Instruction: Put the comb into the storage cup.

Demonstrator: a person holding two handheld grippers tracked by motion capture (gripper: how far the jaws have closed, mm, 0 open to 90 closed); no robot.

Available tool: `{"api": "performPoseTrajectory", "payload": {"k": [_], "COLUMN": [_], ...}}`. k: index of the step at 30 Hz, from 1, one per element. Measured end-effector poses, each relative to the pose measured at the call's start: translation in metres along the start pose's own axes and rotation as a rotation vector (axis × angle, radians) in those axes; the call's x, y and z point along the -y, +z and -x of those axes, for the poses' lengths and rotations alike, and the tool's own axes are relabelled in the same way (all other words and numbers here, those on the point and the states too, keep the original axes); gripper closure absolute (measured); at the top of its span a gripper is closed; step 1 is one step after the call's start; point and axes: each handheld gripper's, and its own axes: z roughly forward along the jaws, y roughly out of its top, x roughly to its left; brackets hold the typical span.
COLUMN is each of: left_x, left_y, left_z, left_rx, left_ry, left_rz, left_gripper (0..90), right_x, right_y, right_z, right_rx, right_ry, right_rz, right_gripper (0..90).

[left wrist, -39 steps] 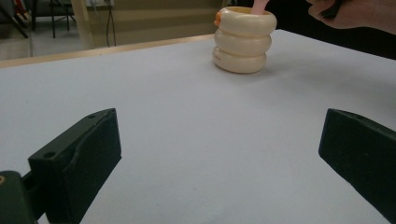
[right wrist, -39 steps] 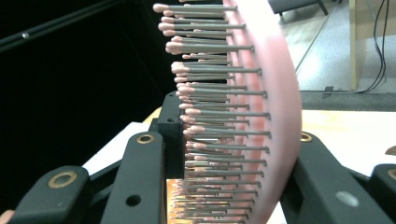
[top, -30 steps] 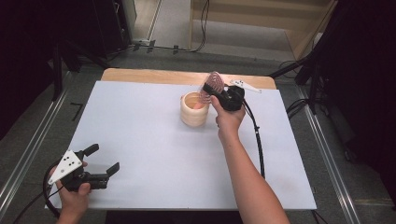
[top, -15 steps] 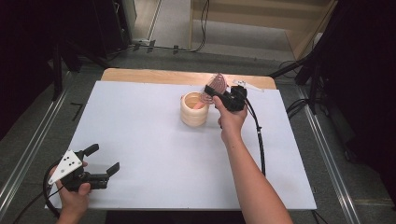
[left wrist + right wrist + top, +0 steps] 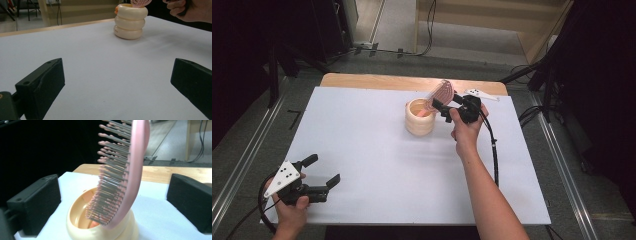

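a: r gripper [image 5: 443, 106]?
b: jaws just opened, now wide apart. pink hairbrush [image 5: 125, 175] stands btw them, pads not on it, handle down in the cream ringed holder [image 5: 420, 117], head tilted up

a: l gripper [image 5: 323, 170]?
b: jaws wide apart, nothing btw them, near the front left corner, well apart from the holder

a: surface?
b: white sheet [image 5: 362, 145] over a wood table [image 5: 377, 81], wood strip showing at the far edge

a: room?
b: grey floor w/ cables, dark stands at both sides, pale wood unit at the back

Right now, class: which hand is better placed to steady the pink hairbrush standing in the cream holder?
Right. Its tool hangs open around the hairbrush at the holder; the left tool sits far off.
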Motion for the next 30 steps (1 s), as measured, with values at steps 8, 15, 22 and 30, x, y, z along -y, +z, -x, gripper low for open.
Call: {"api": "performPoseTrajectory", "payload": {"k": [8, 15, 22, 30], "left_x": [0.000, 0.000, 0.000, 0.000], "left_y": [0.000, 0.000, 0.000, 0.000], "left_z": [0.000, 0.000, 0.000, 0.001], "left_rx": [0.001, 0.002, 0.002, 0.002], "left_ry": [0.001, 0.002, 0.003, 0.004], "left_rz": [0.000, 0.000, -0.001, -0.002], "left_gripper": [0.0, 0.0, 0.0, 0.0], "right_x": [0.002, 0.006, 0.011, 0.017], "right_y": [-0.013, -0.023, -0.034, -0.048], "right_z": [-0.009, -0.013, -0.015, -0.014], "right_rx": [0.016, 0.033, 0.042, 0.040], "right_ry": [-0.082, -0.122, -0.178, -0.194], "right_rz": [-0.001, -0.004, -0.007, 0.005], "right_gripper": [0.0, 0.0, 0.0, 0.0]}}
